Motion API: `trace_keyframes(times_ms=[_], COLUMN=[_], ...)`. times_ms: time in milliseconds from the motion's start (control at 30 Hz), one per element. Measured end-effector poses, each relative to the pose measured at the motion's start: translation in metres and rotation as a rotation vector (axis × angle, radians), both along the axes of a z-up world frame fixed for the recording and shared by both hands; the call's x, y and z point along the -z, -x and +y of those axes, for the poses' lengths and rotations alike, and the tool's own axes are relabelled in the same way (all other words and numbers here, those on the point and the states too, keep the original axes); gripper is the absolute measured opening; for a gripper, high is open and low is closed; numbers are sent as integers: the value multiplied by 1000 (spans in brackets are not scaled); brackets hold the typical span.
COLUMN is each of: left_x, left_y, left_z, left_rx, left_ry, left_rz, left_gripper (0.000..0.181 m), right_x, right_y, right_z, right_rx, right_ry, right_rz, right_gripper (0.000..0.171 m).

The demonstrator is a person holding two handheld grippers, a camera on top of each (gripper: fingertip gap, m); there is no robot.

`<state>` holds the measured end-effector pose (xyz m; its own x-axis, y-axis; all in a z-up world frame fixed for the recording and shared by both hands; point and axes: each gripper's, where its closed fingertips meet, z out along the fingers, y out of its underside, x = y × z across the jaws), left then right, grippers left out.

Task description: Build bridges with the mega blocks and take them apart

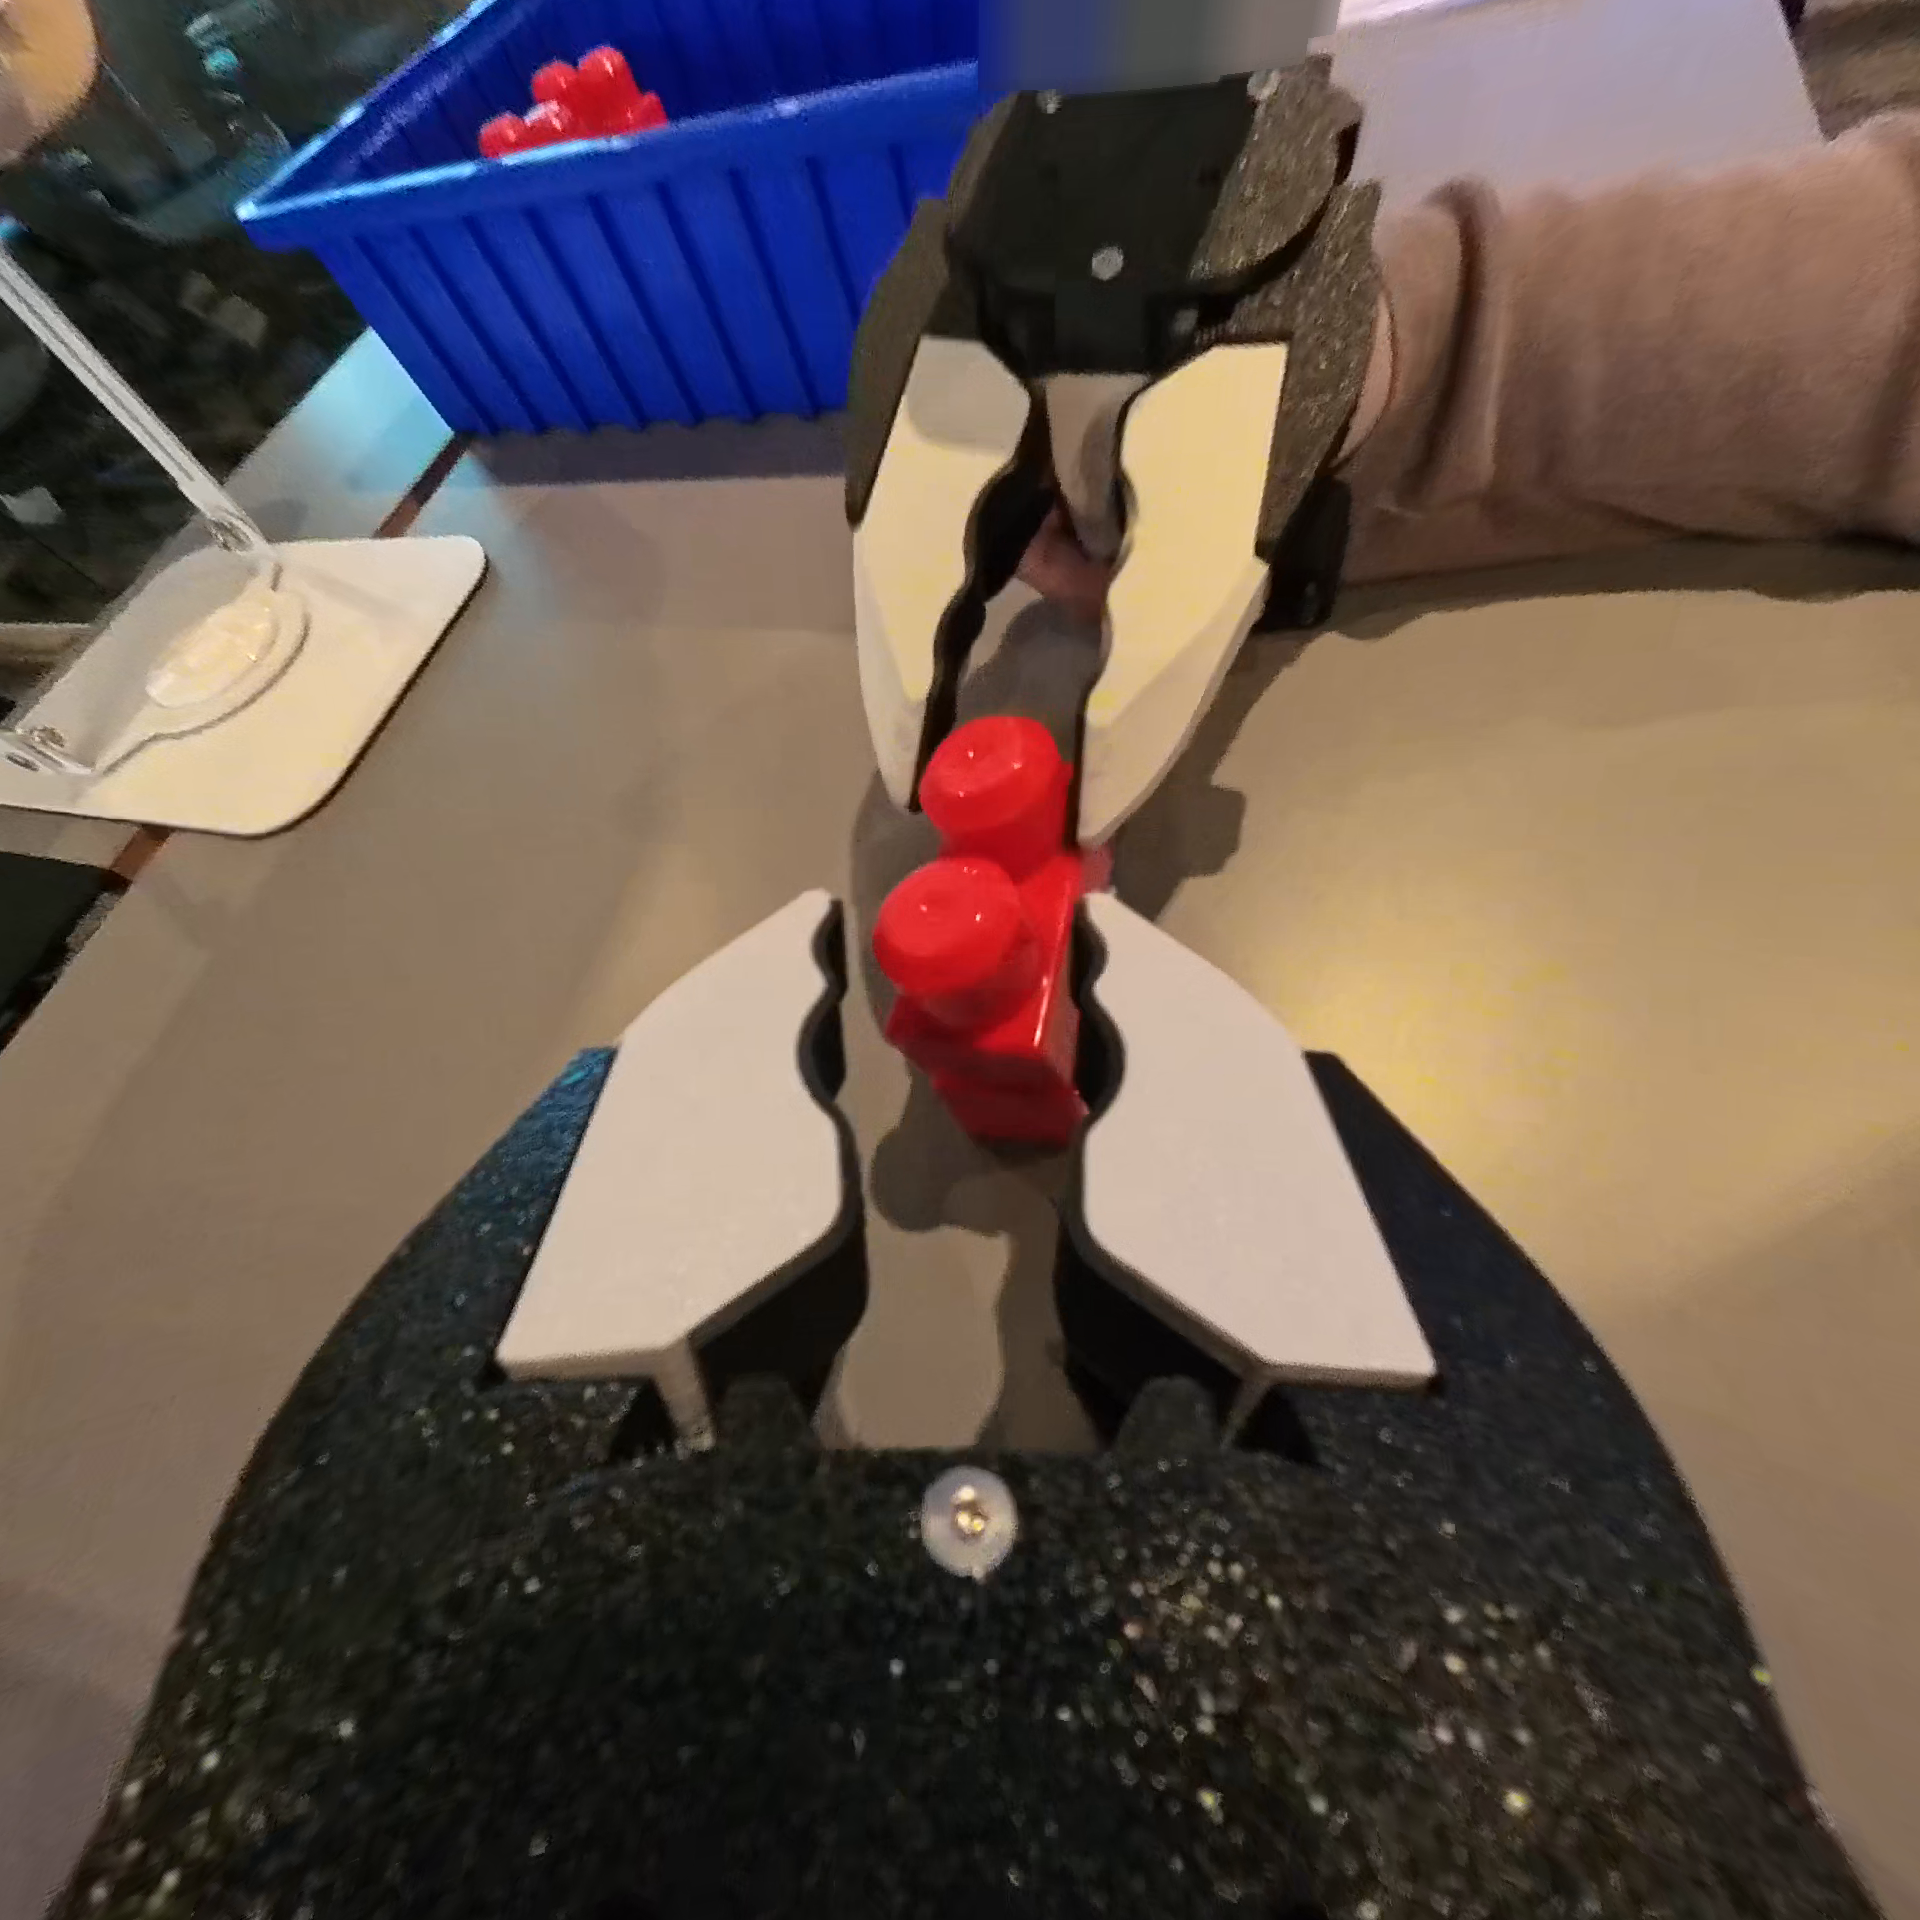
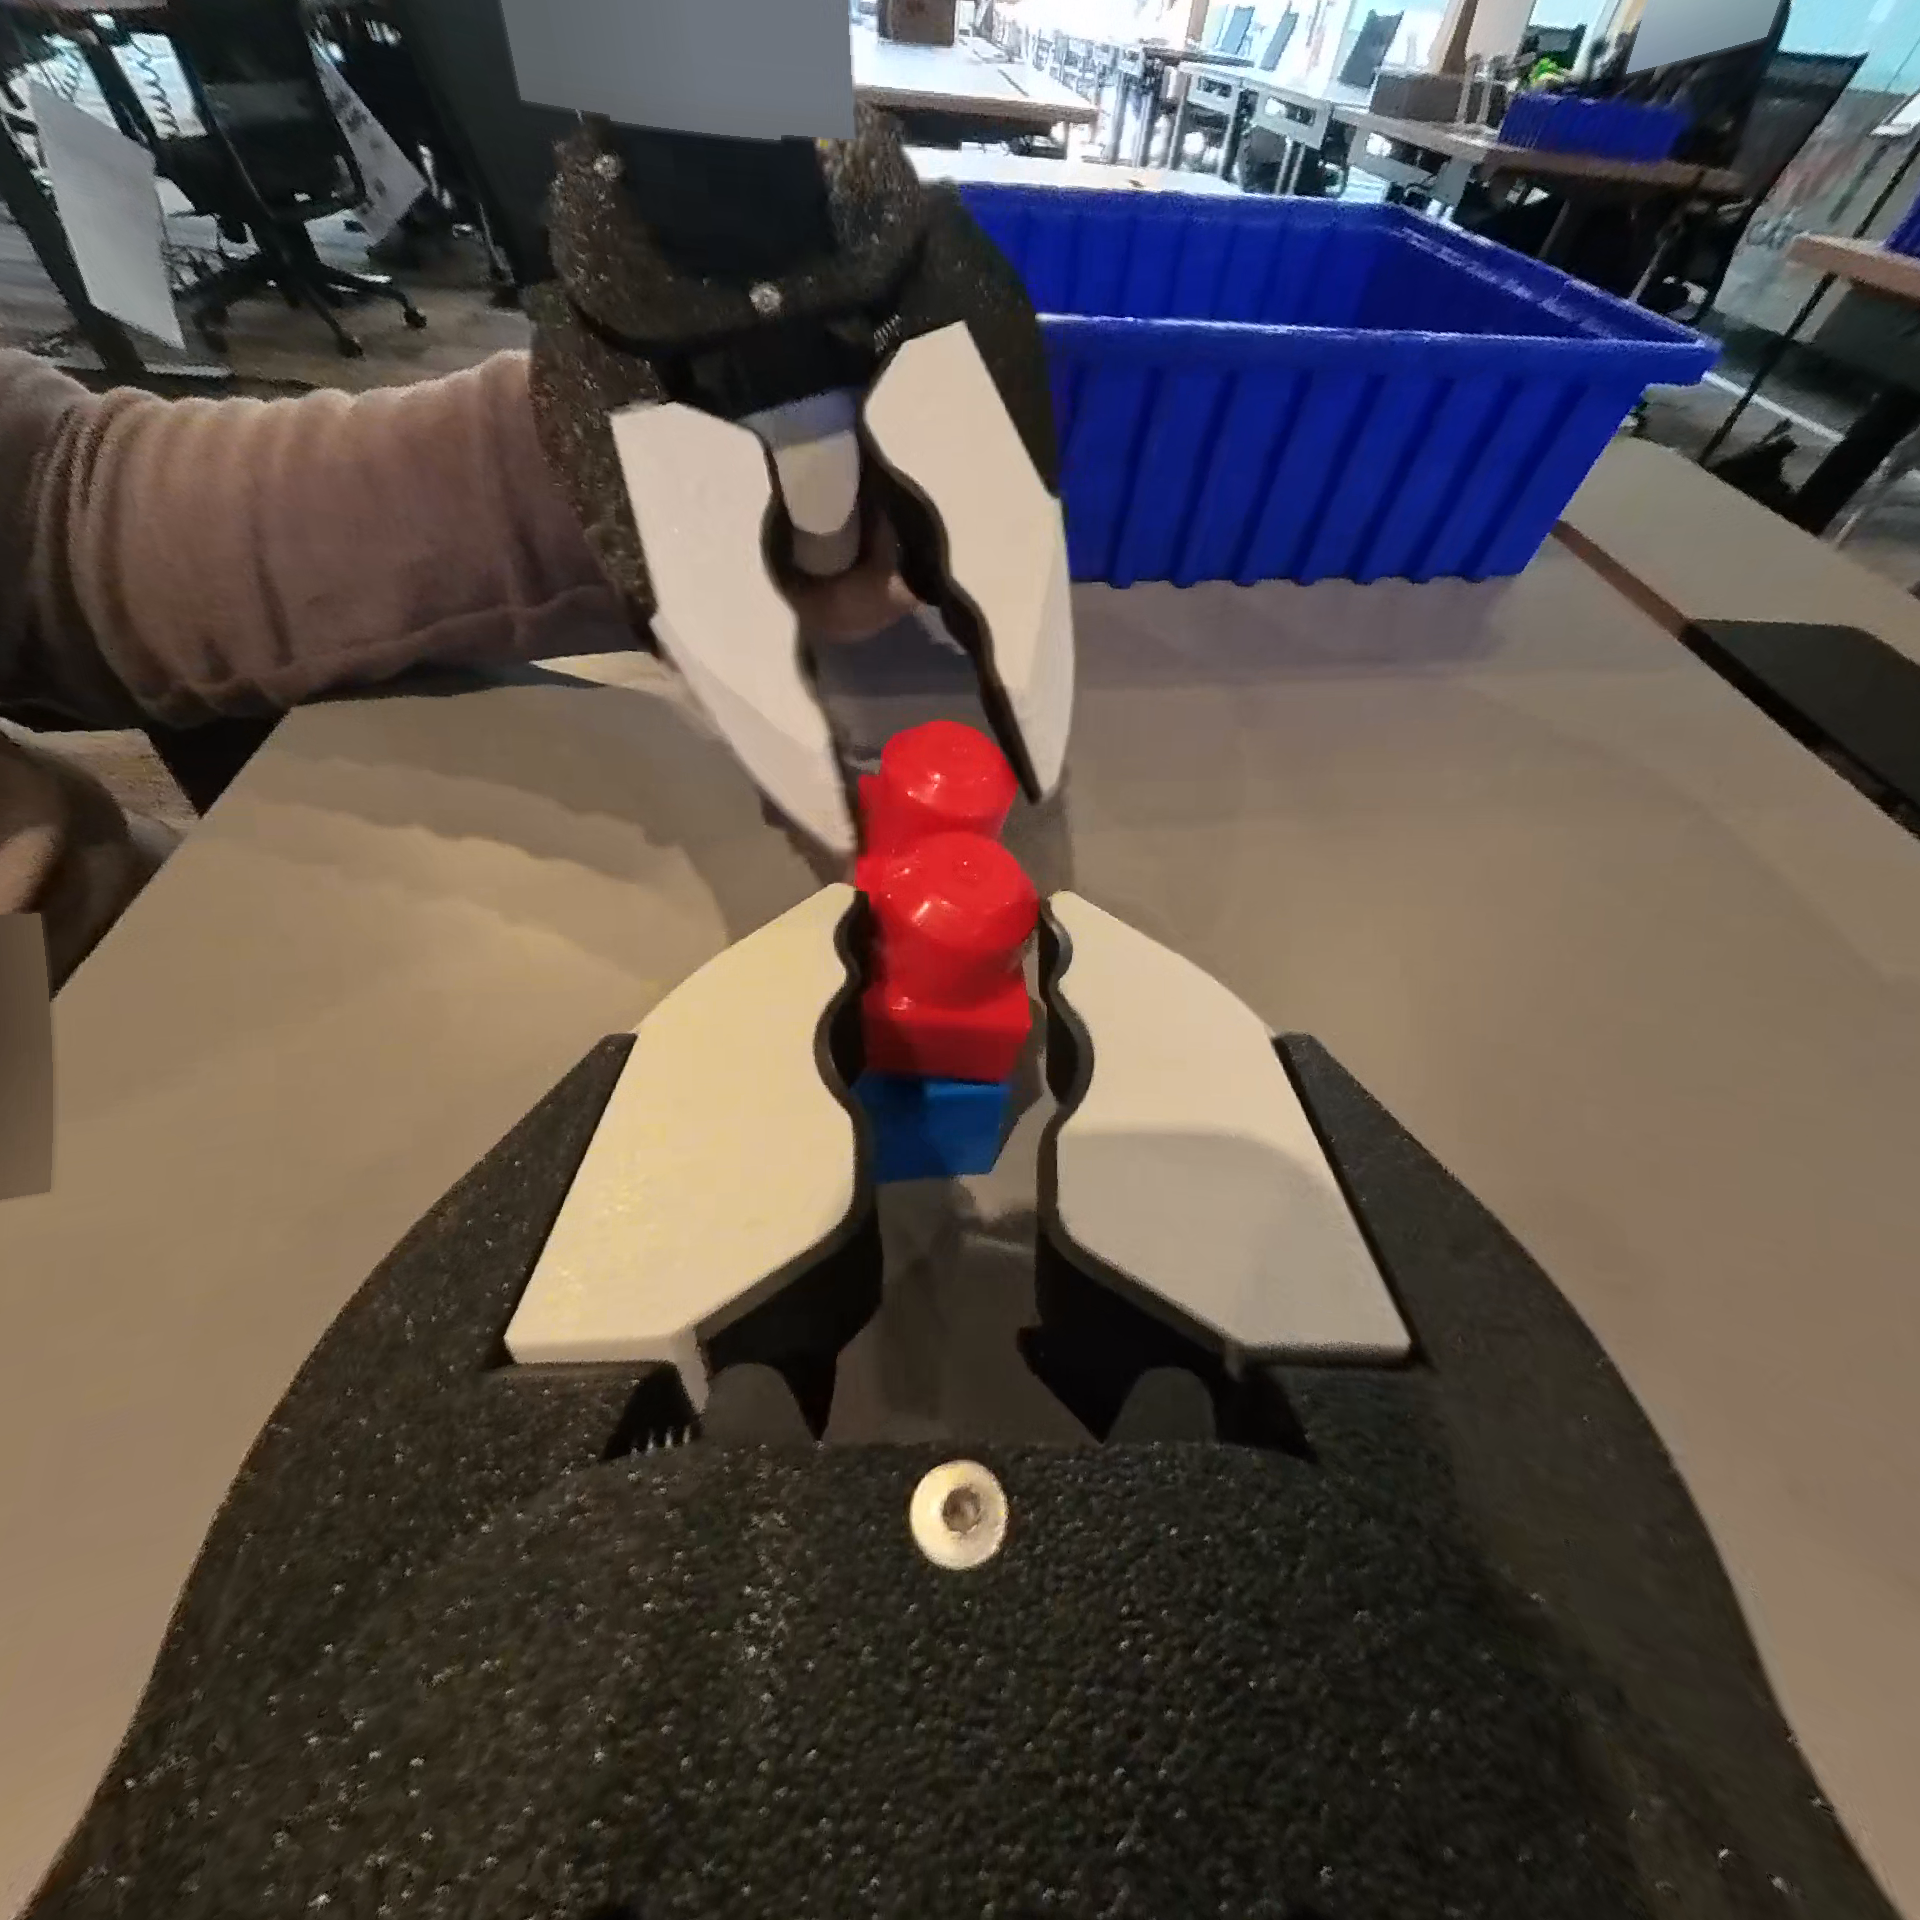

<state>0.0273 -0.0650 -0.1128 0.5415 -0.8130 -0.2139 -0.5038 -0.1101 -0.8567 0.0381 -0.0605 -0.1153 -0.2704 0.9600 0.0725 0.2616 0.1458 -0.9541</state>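
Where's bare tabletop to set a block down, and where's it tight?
Free: table between the right gripper and the blue bin; also between the left gripper and the white stand base. Crowded: centre, both grippers around the red block on the blue block.

Grey table (image 1: pixel 416 987). Clear stand on white base plate (image 1: pixel 312 665) at its edge. Background: office chairs (image 2: pixel 281 218), more desks (image 2: pixel 1299 114), another blue bin (image 2: pixel 1600 130) far off.

light: dim warm indoor, brighter daylight behind far counter (image 2: pixel 1351 935) edge | glare: sheen on red block (image 1: pixel 977 925) studs | shadows: soft, under tongs | blur: backgrounds smeared | distortion: strong wide-angle bowing at frame edges
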Motion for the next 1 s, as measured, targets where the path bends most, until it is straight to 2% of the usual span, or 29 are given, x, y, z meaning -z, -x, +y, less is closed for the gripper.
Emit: trace_keyframes(times_ms=[67,433,500,667,833,1000], left_x=[-1,-2,-1,1,5,22], left_y=[0,1,2,5,7,9], left_z=[0,-6,-5,-9,-20,-16], left_rx=[0,0,-16,-7,20,3], left_ry=[-3,-1,6,67,182,151], left_rz=[-10,9,17,4,-36,48], left_gripper=[30,29,36,38,59,42], right_x=[0,0,0,-1,-1,-1], right_y=[0,2,2,1,1,2], right_z=[-1,-7,-8,-10,-11,-10], right_rx=[-6,-51,-68,-106,-114,-109], right_ry=[-4,-66,-74,-119,-109,-89], right_rz=[-2,-23,-24,-14,-9,-2], right_gripper=[30,30,30,30,30,30])
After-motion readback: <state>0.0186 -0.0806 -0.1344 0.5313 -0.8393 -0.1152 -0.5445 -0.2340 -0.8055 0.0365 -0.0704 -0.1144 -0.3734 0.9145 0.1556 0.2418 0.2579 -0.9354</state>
